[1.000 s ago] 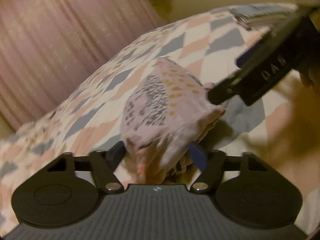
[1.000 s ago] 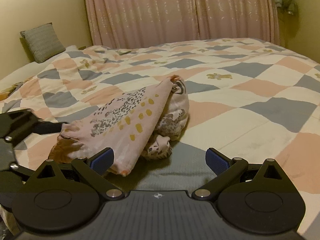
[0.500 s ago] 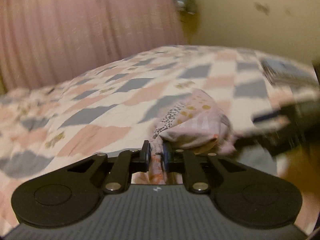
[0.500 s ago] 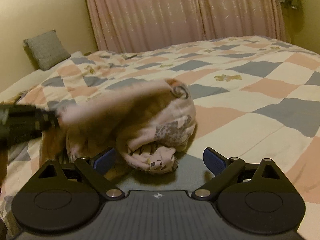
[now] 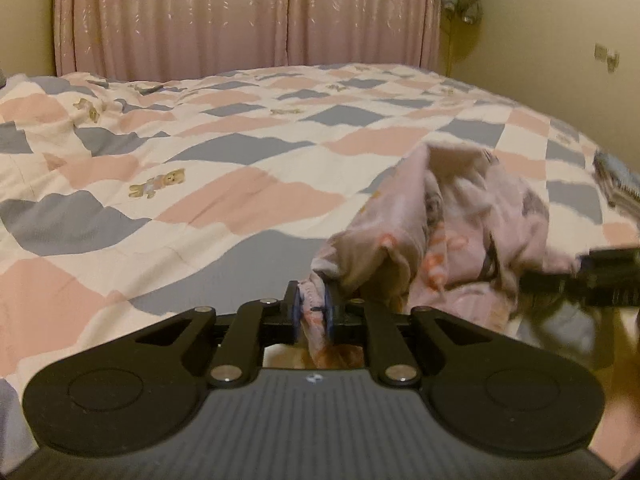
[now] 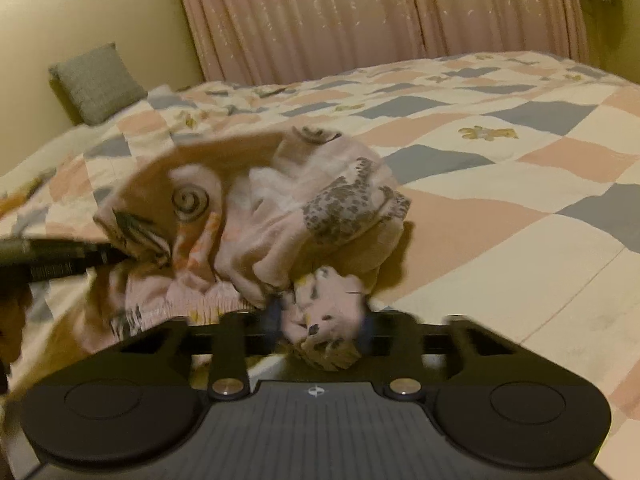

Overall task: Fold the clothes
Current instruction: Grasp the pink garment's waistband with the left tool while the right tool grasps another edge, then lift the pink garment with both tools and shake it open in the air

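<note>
A crumpled pink garment [image 5: 452, 216] with grey animal prints lies bunched on the checked quilt [image 5: 224, 184]. My left gripper [image 5: 312, 309] is shut on a thin hem of it, and the cloth stretches away to the right. In the right wrist view the same garment [image 6: 280, 208] fills the middle. My right gripper [image 6: 321, 318] has its blue pads pressed in on a thick bunch of the cloth at the near edge. The left gripper [image 6: 116, 254] shows as a dark bar pinching the garment's left side. The right gripper [image 5: 532, 280] enters the left wrist view from the right edge.
The bed's quilt [image 6: 500, 208] spreads wide on all sides. A grey cushion [image 6: 96, 80] leans on the wall at the back left. Pink curtains [image 5: 248, 16] hang behind the bed. A folded blue striped item [image 5: 616, 180] lies at the bed's right edge.
The left gripper went from open around the garment to shut on its hem and swung level. The right gripper moved forward and its fingers closed in on a bunch of cloth.
</note>
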A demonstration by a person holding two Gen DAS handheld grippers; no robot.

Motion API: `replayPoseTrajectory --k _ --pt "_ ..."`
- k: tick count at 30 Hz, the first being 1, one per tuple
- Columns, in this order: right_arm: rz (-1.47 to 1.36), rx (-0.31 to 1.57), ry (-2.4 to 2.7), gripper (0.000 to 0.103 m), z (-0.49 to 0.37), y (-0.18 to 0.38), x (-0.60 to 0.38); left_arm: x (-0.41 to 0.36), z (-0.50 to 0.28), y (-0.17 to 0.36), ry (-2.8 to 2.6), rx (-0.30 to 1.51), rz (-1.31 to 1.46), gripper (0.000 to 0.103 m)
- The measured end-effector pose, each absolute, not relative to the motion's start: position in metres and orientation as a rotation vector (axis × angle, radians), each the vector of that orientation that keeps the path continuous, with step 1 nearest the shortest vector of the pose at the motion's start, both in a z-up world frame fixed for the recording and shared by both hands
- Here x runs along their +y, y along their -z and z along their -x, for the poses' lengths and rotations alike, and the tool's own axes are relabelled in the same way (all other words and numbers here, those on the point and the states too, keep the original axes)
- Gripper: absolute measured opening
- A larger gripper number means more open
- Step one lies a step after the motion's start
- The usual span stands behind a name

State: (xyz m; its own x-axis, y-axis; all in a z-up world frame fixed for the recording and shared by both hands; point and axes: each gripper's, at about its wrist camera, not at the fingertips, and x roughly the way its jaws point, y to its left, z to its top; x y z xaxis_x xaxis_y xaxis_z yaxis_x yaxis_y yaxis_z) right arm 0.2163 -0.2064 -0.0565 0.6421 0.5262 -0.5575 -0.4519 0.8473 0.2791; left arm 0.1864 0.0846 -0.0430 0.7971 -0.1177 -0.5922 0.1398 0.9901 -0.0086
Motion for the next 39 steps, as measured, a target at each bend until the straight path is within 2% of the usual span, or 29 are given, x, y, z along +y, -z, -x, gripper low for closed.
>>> replayPoseTrajectory --k 1,2,3,9,11,13,18,21,25,27,28,34,39 --pt "-0.134 0.667 -0.557 0.019 -0.217 0.054 -0.210 0.083 -0.185 0.044 0.133 0.635 -0.051 0.024" --pt "-0.143 0.655 -0.551 0.017 -0.216 0.049 -0.214 0.081 -0.177 0.041 0.124 0.618 -0.072 0.039" --pt "-0.148 0.638 -0.542 0.017 -0.213 0.043 -0.219 0.078 -0.170 0.039 0.115 0.602 -0.092 0.043" --pt "-0.212 0.543 -0.486 0.014 -0.199 0.005 -0.259 0.057 -0.121 0.022 0.105 0.489 -0.208 0.047" --pt "-0.274 0.547 -0.480 0.014 -0.195 -0.004 -0.271 0.039 -0.105 0.019 0.180 0.465 -0.230 0.052" --pt "-0.344 0.573 -0.488 0.014 -0.191 -0.006 -0.282 0.015 -0.096 0.022 0.262 0.450 -0.278 0.058" --pt "-0.461 0.619 -0.528 0.014 -0.178 -0.008 -0.301 -0.049 -0.085 0.041 0.423 0.435 -0.418 0.061" --pt "-0.486 0.636 -0.550 0.014 -0.173 -0.007 -0.306 -0.077 -0.094 0.056 0.440 0.434 -0.489 0.066" --pt "-0.606 0.658 -0.609 0.014 -0.168 -0.006 -0.315 -0.102 -0.114 0.077 0.382 0.426 -0.593 0.066" --pt "-0.619 0.647 -0.621 0.014 -0.165 -0.011 -0.317 -0.108 -0.125 0.081 0.353 0.431 -0.611 0.043" --pt "-0.616 0.638 -0.622 0.014 -0.163 -0.014 -0.318 -0.107 -0.127 0.077 0.352 0.441 -0.596 0.020" --pt "-0.531 0.531 -0.621 0.013 -0.136 -0.049 -0.320 -0.081 -0.098 0.033 0.436 0.423 -0.535 0.018" --pt "-0.503 0.433 -0.678 0.013 -0.093 -0.090 -0.321 -0.027 -0.056 -0.043 0.584 0.421 -0.397 0.017"
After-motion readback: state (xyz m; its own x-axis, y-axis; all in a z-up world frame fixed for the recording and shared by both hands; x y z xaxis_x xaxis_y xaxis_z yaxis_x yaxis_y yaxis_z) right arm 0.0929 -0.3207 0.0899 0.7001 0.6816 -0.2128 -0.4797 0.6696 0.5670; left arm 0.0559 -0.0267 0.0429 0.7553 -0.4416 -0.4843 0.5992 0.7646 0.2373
